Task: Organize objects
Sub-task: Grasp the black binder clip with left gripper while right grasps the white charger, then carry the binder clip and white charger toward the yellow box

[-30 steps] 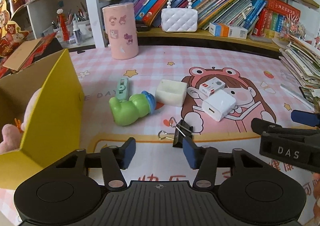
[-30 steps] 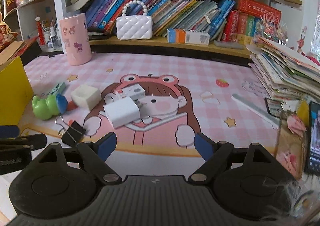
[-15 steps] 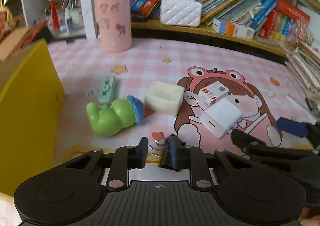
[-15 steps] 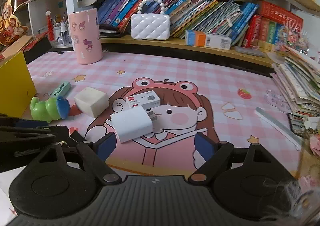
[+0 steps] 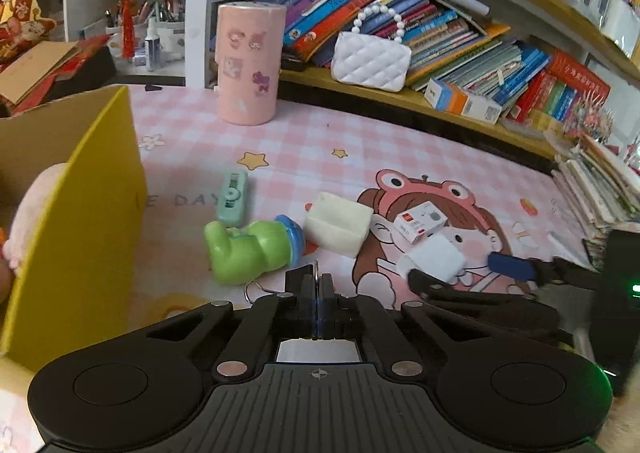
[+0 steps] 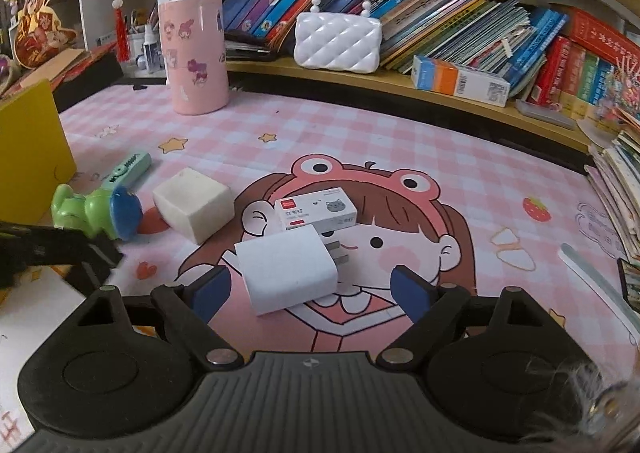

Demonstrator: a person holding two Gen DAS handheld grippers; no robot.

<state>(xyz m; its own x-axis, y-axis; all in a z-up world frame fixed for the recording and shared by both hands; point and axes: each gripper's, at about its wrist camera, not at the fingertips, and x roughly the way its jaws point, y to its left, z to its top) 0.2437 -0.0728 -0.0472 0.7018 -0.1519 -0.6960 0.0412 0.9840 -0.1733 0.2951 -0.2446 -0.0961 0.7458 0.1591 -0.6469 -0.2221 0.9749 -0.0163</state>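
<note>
The left gripper (image 5: 318,285) tips down toward the pink checked mat (image 5: 400,157) that covers the tabletop. Its two black fingers are pressed tight together, and a thin silver wire handle sticks up between the tips. That wire belongs to the small black binder clip (image 5: 256,291), so the left gripper is pinching the clip near the front edge of the mat; most of the clip is hidden behind the fingers. Just past the tips lies the green plastic toy with a blue end (image 5: 250,249), on its side. Next to it sit the cream foam block (image 5: 338,223) and the mint green little stapler (image 5: 232,197). The yellow cardboard box (image 5: 80,213) stands at the left edge of the mat. The right gripper (image 6: 310,289) also tips down, and its blue-padded fingers are spread wide and opening a bit more. The white square plug charger (image 6: 286,269) lies flat on the mat between those fingers, and neither pad touches it. Just behind the charger is the small white box with a red label (image 6: 316,209), over the cartoon girl's face. A tall pink round tin (image 6: 194,53) stands upright near the far edge.
</note>
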